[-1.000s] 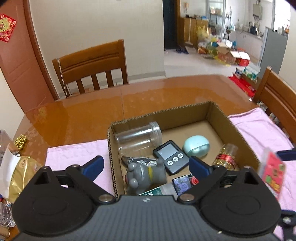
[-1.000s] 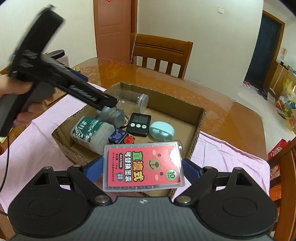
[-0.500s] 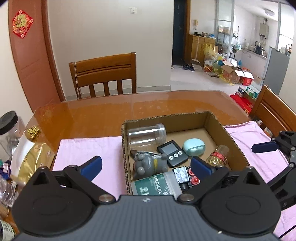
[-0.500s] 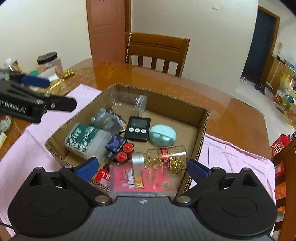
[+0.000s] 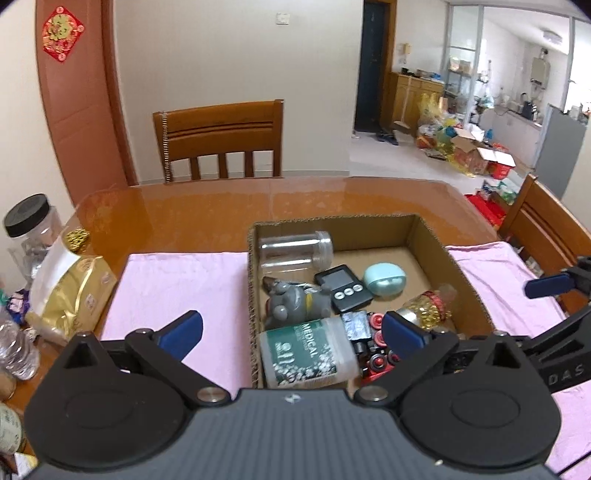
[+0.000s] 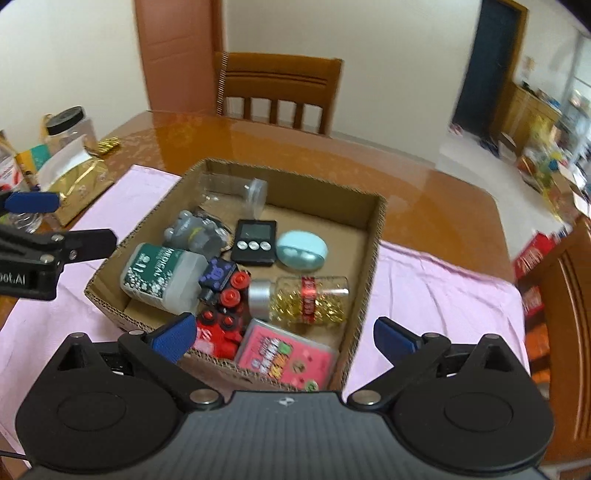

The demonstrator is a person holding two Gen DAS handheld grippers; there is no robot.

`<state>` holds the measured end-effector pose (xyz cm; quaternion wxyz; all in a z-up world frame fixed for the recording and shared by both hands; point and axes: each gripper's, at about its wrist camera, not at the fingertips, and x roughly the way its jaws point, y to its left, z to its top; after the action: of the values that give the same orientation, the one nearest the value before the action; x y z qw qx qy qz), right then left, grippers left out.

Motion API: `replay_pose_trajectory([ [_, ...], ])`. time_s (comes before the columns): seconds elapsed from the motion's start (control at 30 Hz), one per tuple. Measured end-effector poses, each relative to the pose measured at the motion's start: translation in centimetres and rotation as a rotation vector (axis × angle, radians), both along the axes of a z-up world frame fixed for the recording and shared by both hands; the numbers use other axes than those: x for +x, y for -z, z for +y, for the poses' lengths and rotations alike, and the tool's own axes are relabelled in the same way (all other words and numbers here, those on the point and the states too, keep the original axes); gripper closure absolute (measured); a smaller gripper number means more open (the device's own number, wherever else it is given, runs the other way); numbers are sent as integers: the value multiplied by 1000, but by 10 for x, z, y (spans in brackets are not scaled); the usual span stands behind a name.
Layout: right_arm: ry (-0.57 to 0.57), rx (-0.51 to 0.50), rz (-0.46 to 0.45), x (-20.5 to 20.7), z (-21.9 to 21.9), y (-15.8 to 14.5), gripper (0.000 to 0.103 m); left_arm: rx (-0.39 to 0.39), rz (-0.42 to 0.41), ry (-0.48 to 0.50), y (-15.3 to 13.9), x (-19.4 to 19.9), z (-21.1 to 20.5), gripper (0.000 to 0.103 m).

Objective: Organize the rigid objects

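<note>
Both grippers stand wide open and empty — the right gripper (image 6: 284,334) hovers at the near rim of the cardboard box (image 6: 373,236), the pink card case (image 6: 286,358) lying flat in the near corner just ahead of its fingertips, long axis running across them. The left gripper (image 5: 291,332) hangs near the box's left wall, farther from the case. The box sits on a pink cloth (image 5: 177,280) over a glossy wooden table (image 5: 207,210)—dining chairs around it.

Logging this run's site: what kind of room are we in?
Most likely a home dining room: a wooden table with matching chairs, a red door charm, and a kitchen beyond the doorway.
</note>
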<state>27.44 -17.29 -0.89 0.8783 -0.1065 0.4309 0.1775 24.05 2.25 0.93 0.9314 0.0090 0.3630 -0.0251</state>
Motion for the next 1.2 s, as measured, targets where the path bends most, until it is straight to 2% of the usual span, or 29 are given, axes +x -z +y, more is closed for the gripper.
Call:
replay_pose_trajectory([
  [0.07,37,-8,25,-2,-1,-1,0,14,6,-11,0,-4,-3,1],
  [0.17,104,-27,54,-9,-2,-1,0,-7,24,-4,-3,-13,-5,1],
  [0.43,219,-52,67,-38,-4,-11,0,-8,107,-40,-16,-30,-11,1],
  [0.57,236,-27,62,-50,-3,-20,0,23,123,-37,-21,-34,-14,1],
  [1.2,244,-5,44,-55,3,-31,0,32,165,-48,-23,-37,-14,1],
])
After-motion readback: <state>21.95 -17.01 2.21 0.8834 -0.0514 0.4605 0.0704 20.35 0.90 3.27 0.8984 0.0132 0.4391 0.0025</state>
